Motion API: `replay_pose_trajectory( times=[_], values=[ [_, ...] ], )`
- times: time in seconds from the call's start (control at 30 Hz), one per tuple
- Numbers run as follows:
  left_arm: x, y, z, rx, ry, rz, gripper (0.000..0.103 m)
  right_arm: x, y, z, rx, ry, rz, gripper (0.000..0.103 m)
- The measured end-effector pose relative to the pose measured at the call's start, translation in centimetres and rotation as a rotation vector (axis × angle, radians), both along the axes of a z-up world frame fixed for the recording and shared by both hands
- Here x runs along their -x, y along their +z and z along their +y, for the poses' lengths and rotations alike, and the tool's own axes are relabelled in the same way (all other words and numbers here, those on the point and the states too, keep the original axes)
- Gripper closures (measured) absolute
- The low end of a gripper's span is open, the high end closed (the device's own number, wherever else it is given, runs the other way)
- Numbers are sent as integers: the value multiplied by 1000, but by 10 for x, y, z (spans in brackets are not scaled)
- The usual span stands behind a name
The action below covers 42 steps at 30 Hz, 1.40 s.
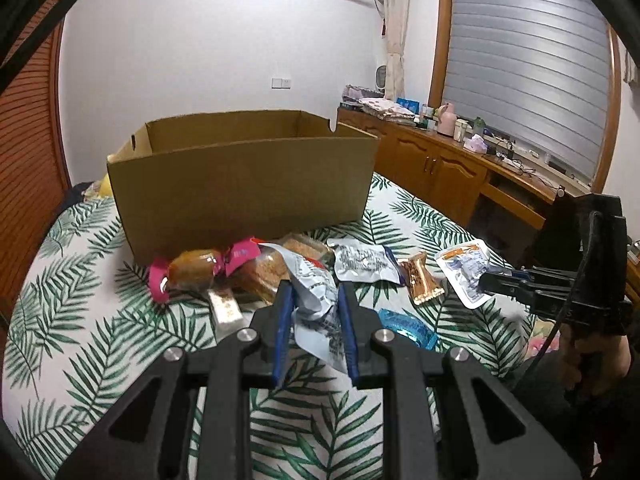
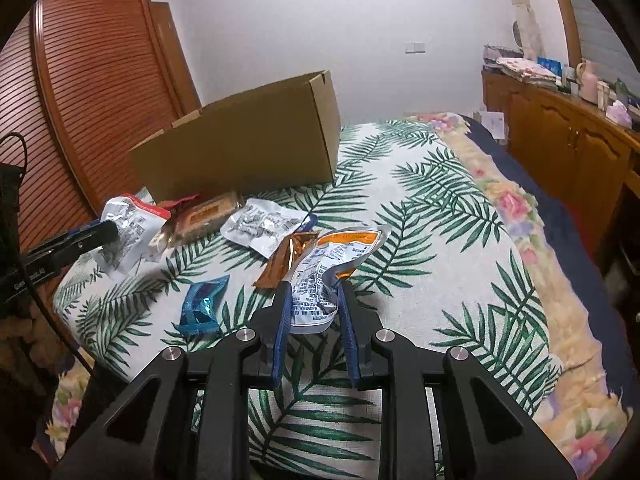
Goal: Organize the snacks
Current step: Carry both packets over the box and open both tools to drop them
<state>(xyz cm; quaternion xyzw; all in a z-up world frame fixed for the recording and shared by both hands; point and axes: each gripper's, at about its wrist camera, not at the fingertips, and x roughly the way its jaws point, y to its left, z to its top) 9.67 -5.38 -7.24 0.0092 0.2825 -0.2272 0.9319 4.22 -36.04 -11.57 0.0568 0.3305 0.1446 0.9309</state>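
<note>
My left gripper (image 1: 314,300) is clamping a crumpled silver-white pouch (image 1: 316,300) with grey print and a red strip at its top; the pouch is hanging between the blue pads, just above the cloth. My right gripper (image 2: 312,300) is pinching a second pouch (image 2: 328,268), silver-white with an orange band, creased and glossy, at its lower corner.

In the left view, a blue foil packet (image 1: 408,326) is lying at about 3 o'clock from my left fingers. A gold wrapper (image 1: 420,280) is resting at 2 o'clock, with a flat silver pack (image 1: 362,264) just beside it at 1 o'clock. At 10 o'clock a brown cake in a pink twist wrapper (image 1: 196,270) is sitting against a clear-wrapped biscuit pack (image 1: 264,276).

Behind them, at 12 o'clock, an open cardboard box (image 1: 240,184) is standing, plain brown and rectangular.

Everything is resting on a white cloth (image 1: 100,320) printed with green palm fronds. Farther off, a wooden cabinet (image 1: 440,164) is running along the right wall under grey blinds (image 1: 528,76), and a slatted wooden door (image 2: 80,92) is closing off the left.
</note>
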Motion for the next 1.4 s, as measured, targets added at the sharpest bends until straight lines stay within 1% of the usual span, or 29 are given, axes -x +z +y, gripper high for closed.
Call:
replay_pose_trajectory(
  times=[0.37,0.47,0.67,0.73,0.83,1.03,1.23,1.4],
  values=[
    [-11,15,6,9,9,-43,83,-2,23,11,10,27,-33,81],
    [-18,26,10,17,11,-71,83,-5,35,17,15,43,-52,81],
    [-33,51,16,30,10,-132,83,-16,62,35,60,81,-105,81],
    [-38,58,17,32,6,-151,83,-23,71,43,76,96,-125,81],
    [-48,69,19,26,3,-179,83,-32,80,51,75,115,-144,81],
    [-78,79,25,31,14,-214,83,-60,101,76,93,170,-191,81],
    [-113,82,29,47,26,-229,83,-92,108,95,108,213,-207,81],
    [-143,77,32,54,35,-233,83,-119,105,105,88,237,-214,81]
  ],
)
